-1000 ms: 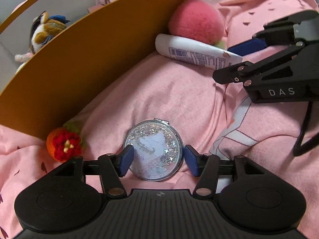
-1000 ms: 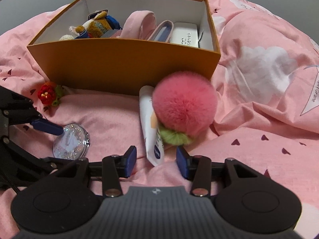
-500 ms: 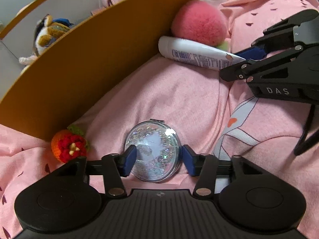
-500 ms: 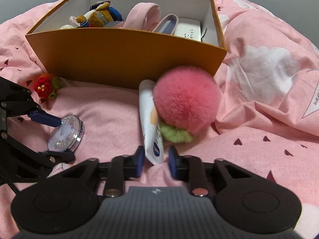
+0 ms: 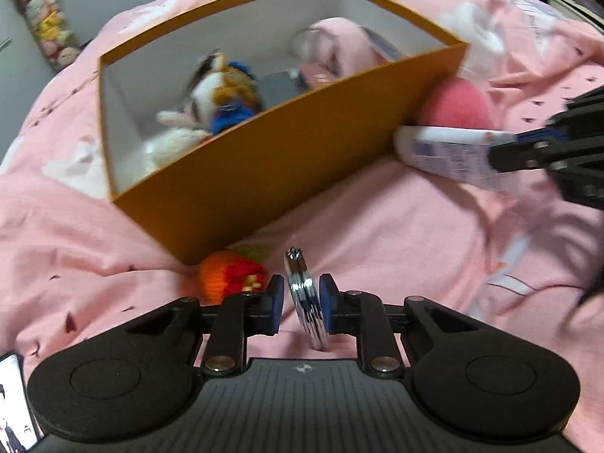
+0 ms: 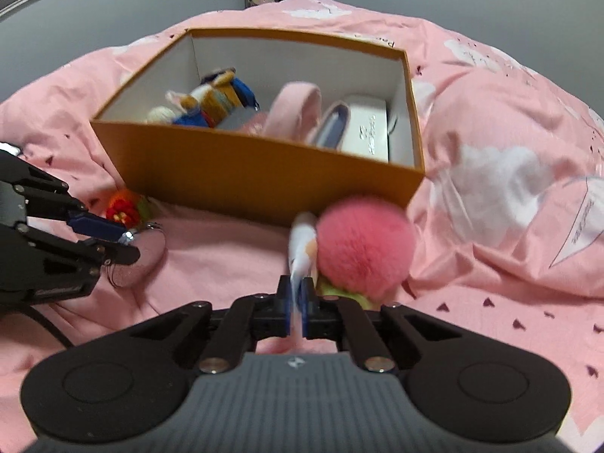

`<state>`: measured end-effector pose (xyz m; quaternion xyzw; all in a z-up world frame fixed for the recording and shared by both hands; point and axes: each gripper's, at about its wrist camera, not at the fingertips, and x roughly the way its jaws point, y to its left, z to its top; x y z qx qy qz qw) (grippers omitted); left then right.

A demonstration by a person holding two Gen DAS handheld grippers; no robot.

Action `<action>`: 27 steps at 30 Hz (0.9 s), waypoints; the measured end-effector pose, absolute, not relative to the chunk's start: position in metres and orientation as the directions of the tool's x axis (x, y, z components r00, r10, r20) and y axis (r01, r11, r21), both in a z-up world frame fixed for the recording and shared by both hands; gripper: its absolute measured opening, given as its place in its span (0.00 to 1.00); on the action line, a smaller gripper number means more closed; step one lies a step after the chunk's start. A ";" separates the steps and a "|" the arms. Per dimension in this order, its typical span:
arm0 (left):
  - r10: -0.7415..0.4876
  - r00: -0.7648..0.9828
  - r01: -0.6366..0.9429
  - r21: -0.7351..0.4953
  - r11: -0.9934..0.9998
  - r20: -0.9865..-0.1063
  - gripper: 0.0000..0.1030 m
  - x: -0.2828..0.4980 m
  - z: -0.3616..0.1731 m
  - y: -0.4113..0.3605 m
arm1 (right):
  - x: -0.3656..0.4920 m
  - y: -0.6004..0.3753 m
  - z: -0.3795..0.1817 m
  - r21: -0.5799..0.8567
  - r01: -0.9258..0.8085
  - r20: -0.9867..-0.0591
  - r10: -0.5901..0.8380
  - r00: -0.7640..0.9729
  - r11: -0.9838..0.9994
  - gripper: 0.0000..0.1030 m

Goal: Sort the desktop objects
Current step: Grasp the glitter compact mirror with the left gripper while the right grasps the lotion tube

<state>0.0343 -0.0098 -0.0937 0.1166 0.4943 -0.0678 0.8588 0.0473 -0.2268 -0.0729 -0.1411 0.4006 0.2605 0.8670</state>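
My left gripper [image 5: 301,304] is shut on the round glitter compact mirror [image 5: 305,300], held edge-on above the pink blanket; it also shows in the right wrist view [image 6: 139,255]. My right gripper [image 6: 296,304] is shut on the flat end of the white lotion tube [image 6: 302,243], which also shows in the left wrist view [image 5: 449,151]. The orange box [image 6: 260,173] stands behind, holding a plush cat [image 6: 204,100], a pink pouch [image 6: 298,107] and a white case [image 6: 368,130]. A pink pompom [image 6: 364,247] lies against the tube.
A small red and orange knitted flower [image 5: 232,273] lies at the box's near corner. The rumpled pink blanket [image 6: 509,173] covers everything around. A phone screen [image 5: 13,407] shows at the lower left. Plush toys [image 5: 49,34] stand by the wall.
Both grippers closed on their objects and lifted. The mirror went from lying flat to edge-on in the left jaws. The tube's end is now pinched in the right jaws.
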 end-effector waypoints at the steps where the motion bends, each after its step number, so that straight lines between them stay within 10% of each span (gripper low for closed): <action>1: -0.002 0.500 0.222 0.125 0.967 -0.866 0.22 0.035 -0.095 -0.009 | 0.048 -0.225 -0.070 -0.039 -0.564 -0.768 0.336 0.545 0.825 0.05; 27: -0.046 0.504 0.171 0.047 0.984 -0.863 0.20 0.045 -0.111 0.000 | 0.070 -0.213 -0.080 0.000 -0.531 -0.764 0.343 0.546 0.847 0.14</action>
